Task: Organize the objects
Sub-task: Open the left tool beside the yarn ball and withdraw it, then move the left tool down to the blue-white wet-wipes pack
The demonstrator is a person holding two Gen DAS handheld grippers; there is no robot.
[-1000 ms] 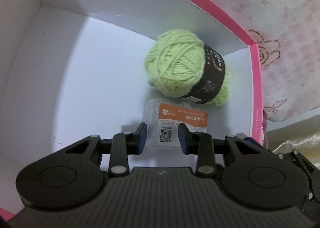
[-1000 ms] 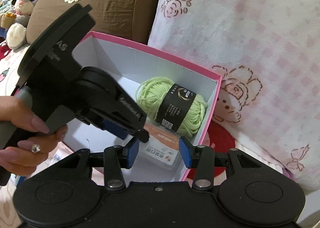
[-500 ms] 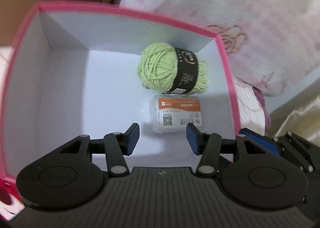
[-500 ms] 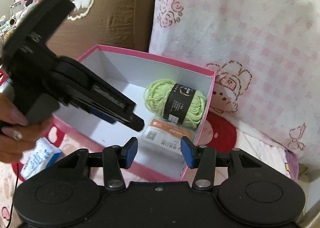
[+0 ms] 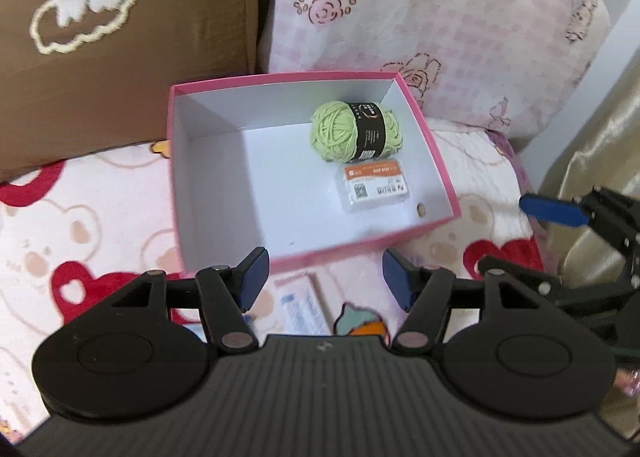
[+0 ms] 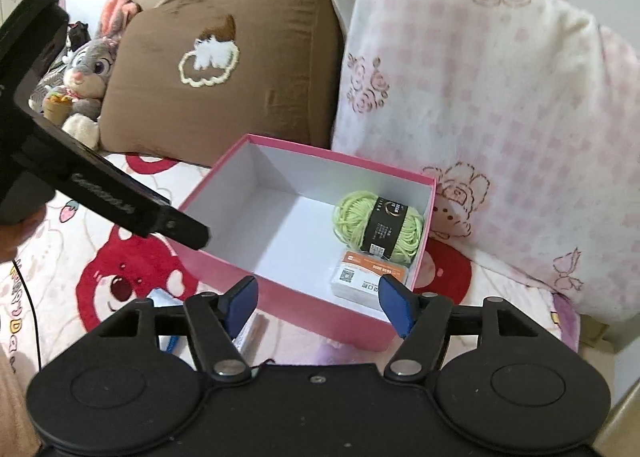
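So both your tongs, left (image 5: 324,277) and right (image 6: 318,303), are spread apart, holding nothing; yarn ball (image 5: 356,131) and 1 packet (image 5: 376,187) sit touching inside the pink box (image 5: 176,193).

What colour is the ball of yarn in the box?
The yarn ball is light green with a black paper band around its middle; the left wrist view shows it best.

Bed (image 6: 60,289), covered by a cream blanket printed with red bears and hearts. Resting on it: an open pink box (image 5: 436,161), set before a brown cushion (image 6: 224,69) and a pink-checked pillow (image 6: 500,97); a small blue-and-white packet (image 5: 302,307) near the box's front wall; a plush rabbit (image 6: 86,73) beside the cushion.
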